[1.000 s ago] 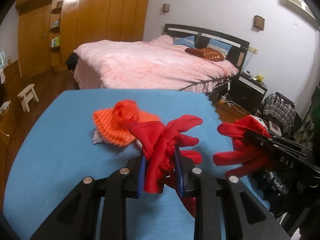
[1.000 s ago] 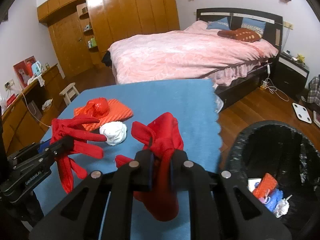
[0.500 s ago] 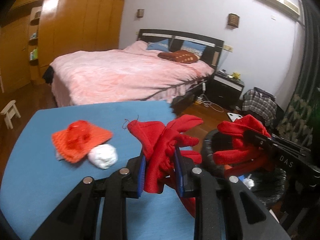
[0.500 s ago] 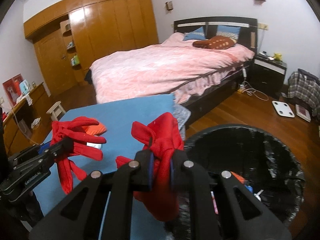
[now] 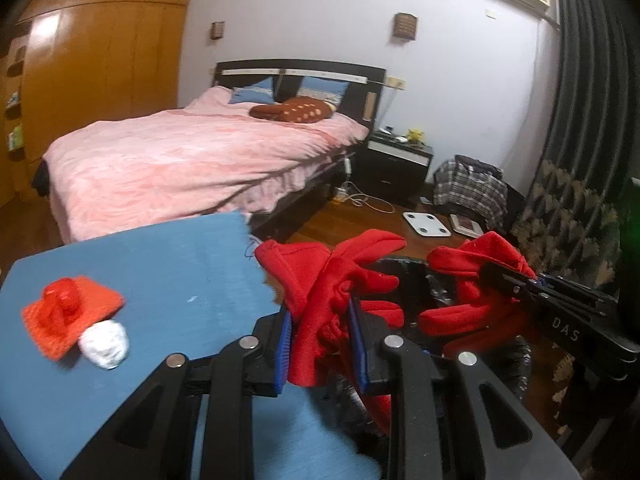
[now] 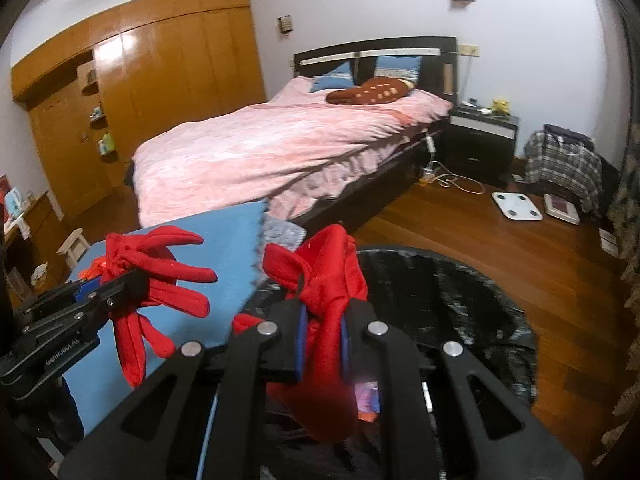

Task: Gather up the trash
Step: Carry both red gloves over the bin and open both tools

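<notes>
We hold a red glove in each claw: the right claw [image 6: 323,346] pinches its glove [image 6: 328,280] over the black bin [image 6: 460,300], the left claw [image 5: 320,340] grips the other glove [image 5: 332,292] beside the bench's [image 5: 160,264] right edge. Ideally we centre both over the bin before letting go – cloth snags. Farther left, orange scraps [image 5: 68,316] wait.

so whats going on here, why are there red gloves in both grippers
A person is clearing trash off the blue table with a handheld gripper in each hand. The left gripper is shut on one red glove, and the right gripper is shut on another red glove. Both are held up at the black-lined bin beside the table, the right one over its opening. An orange cloth and a white paper ball lie on the table.
</notes>
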`<action>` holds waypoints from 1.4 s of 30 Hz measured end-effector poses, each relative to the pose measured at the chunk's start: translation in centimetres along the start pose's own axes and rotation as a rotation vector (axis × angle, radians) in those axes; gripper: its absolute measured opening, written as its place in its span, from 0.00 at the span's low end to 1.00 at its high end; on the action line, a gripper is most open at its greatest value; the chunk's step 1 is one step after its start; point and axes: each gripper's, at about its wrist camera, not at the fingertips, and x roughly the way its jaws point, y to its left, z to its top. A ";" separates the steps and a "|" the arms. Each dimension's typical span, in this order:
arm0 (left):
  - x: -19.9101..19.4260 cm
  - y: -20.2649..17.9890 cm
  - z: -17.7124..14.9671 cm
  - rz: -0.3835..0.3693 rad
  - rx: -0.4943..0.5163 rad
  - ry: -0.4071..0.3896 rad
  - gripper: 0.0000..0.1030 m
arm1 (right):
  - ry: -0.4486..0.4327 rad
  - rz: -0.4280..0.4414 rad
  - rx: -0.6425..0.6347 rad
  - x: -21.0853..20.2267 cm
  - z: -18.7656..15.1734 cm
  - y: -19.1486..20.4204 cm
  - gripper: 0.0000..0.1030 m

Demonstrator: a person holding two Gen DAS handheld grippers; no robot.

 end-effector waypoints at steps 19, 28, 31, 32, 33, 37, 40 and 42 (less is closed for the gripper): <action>6.7 -5.7 0.7 -0.111 0.064 0.074 0.24 | 0.022 -0.132 0.073 1.0 -2.0 -6.9 0.12; 7.6 -5.5 0.3 -0.184 0.030 0.107 0.59 | 0.061 -0.157 0.089 1.8 -3.1 -7.6 0.50; 7.2 -4.7 0.2 -0.174 0.021 0.108 0.62 | 0.045 -0.178 0.082 1.5 -3.3 -7.5 0.69; 7.0 -4.2 0.2 -0.163 0.014 0.106 0.64 | 0.040 -0.186 0.083 1.4 -3.4 -7.4 0.73; 6.8 -3.7 0.2 -0.152 0.005 0.102 0.66 | 0.035 -0.192 0.086 1.3 -3.4 -7.4 0.80; 5.2 -1.1 0.1 -0.096 -0.024 0.078 0.79 | 0.012 -0.169 0.098 0.6 -3.2 -7.2 0.90; 3.8 1.2 0.0 -0.039 -0.044 0.055 0.87 | 0.011 -0.143 0.098 0.4 -2.9 -6.4 0.92; 2.8 2.8 0.0 -0.005 -0.057 0.041 0.91 | 0.013 -0.128 0.090 0.5 -2.7 -5.4 0.93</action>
